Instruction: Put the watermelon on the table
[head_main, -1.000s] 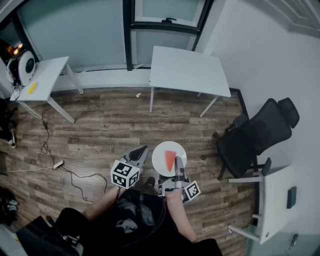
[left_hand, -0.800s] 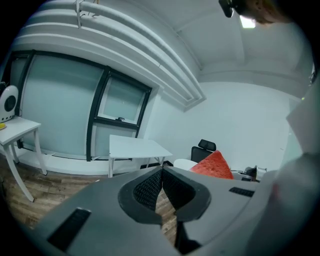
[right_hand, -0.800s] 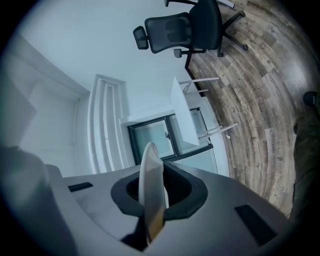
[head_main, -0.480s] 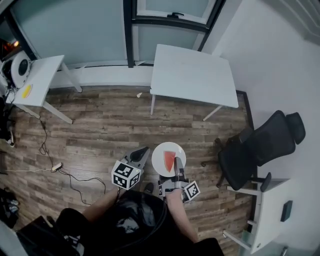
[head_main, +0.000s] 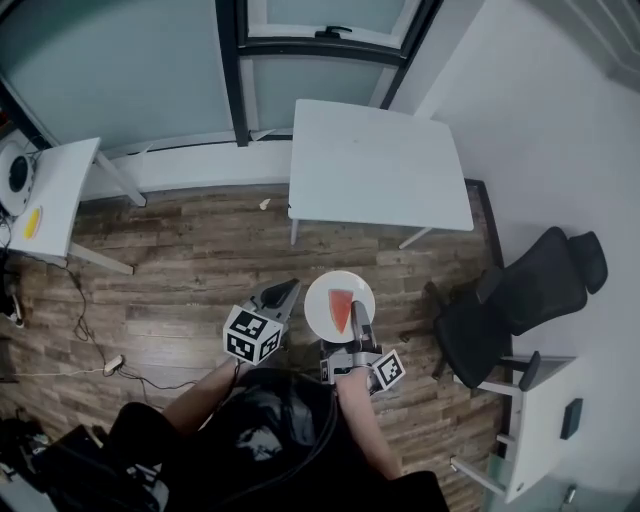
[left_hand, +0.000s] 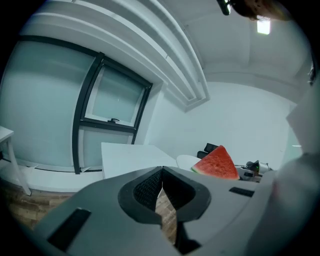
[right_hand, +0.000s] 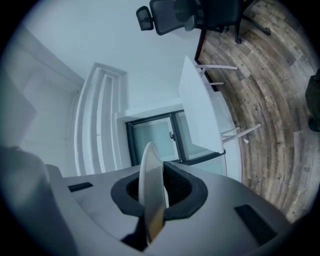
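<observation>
floor: wood planks (head_main: 180, 250), a cable (head_main: 113, 364) lying at far left.
room: white wall on the right, frosted glass wall with a black-framed window (head_main: 330, 35) at the back.
counter: white, square (head_main: 380, 160), on slim legs, set against the window wall.
other furniture: side table (head_main: 60, 185) at far left, black office chair (head_main: 520, 290) at right, white desk (head_main: 545, 400) at lower right.
watermelon: red wedge (head_main: 342, 312) lying on a white plate (head_main: 325, 290), carried over the floor, short of the counter's near edge.
right gripper: (head_main: 357, 320) fingers clamped narrow on the plate's near rim, plate held about level.
left gripper: (head_main: 278, 296) just left of the plate, not touching it, fingers closed together with nothing between them.
change vs earlier: counter sits lower and closer in the head view. Side table has slid toward the left edge. Chair is nearer the right side. Plate, wedge and both grippers keep the same place in front of the body.
edges/room: open floor between the person and the counter's front edge. The chair is near the counter's right front leg. The cable is well apart at left.
</observation>
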